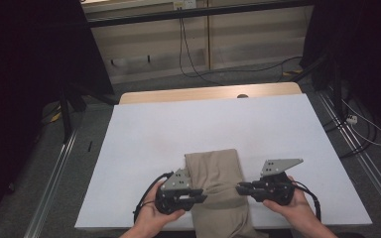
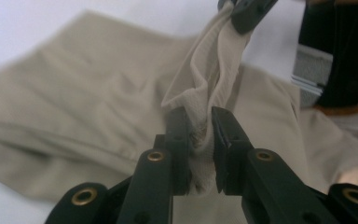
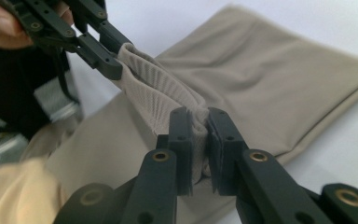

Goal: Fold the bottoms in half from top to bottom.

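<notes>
Beige folded garment (image 1: 218, 183) laid on white table (image 1: 178, 129) at near edge, ribbed band raised and stretched between left claw (image 1: 201, 195) and right claw (image 1: 240, 189), each clamped onto the band.

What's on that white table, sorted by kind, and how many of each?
Beige folded cloth: 1
Black hand-held grippers: 2, the left gripper and the right gripper, each clamped on the cloth's edge
Total: 3

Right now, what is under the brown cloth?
Under the beige cloth lies the white table top, bare around it. Both grippers, left and right, pinch its edge. Anything beneath the flat part is covered and cannot be seen.
</notes>
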The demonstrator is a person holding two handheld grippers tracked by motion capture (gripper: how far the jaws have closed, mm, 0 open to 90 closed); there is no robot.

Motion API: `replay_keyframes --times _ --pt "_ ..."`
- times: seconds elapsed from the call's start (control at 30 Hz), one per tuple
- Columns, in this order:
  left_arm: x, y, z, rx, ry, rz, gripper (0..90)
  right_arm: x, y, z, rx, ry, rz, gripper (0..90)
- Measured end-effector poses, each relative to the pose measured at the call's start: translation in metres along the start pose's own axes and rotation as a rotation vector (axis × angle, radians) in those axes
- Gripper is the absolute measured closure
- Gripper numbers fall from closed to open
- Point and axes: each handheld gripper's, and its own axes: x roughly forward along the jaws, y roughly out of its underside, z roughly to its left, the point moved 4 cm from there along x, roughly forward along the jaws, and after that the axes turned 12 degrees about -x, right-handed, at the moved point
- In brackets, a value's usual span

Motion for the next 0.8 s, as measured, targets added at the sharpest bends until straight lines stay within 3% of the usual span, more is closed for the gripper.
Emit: replay_keyframes --times 0.1,0.27,0.37,0.5,0.57,0.67,0.8 --pt "0.001 0.009 -0.006 0.020 -0.001 0.026 75.4 0.003 0.008 0.013 -0.039 -0.007 0.043 79.0" --pt "0.002 0.020 -0.011 0.030 0.009 0.048 63.1 0.007 0.022 0.026 -0.074 -0.003 0.104 68.1" --pt "0.004 0.023 -0.016 0.074 0.019 0.077 56.9 0.006 0.025 0.031 -0.063 -0.014 0.095 61.6" --pt "0.003 0.026 -0.023 0.092 0.047 0.098 50.1 0.004 0.028 0.040 -0.066 -0.015 0.104 54.1" --pt "0.000 0.026 -0.026 0.084 0.053 0.107 49.6 0.003 0.028 0.043 -0.064 -0.027 0.099 52.1" --pt "-0.002 0.024 -0.029 0.081 0.105 0.104 52.7 0.002 0.022 0.042 -0.053 -0.038 0.065 51.6" --pt "-0.001 0.025 -0.030 0.064 0.139 0.122 53.3 0.007 0.014 0.037 -0.035 -0.031 0.036 52.8"
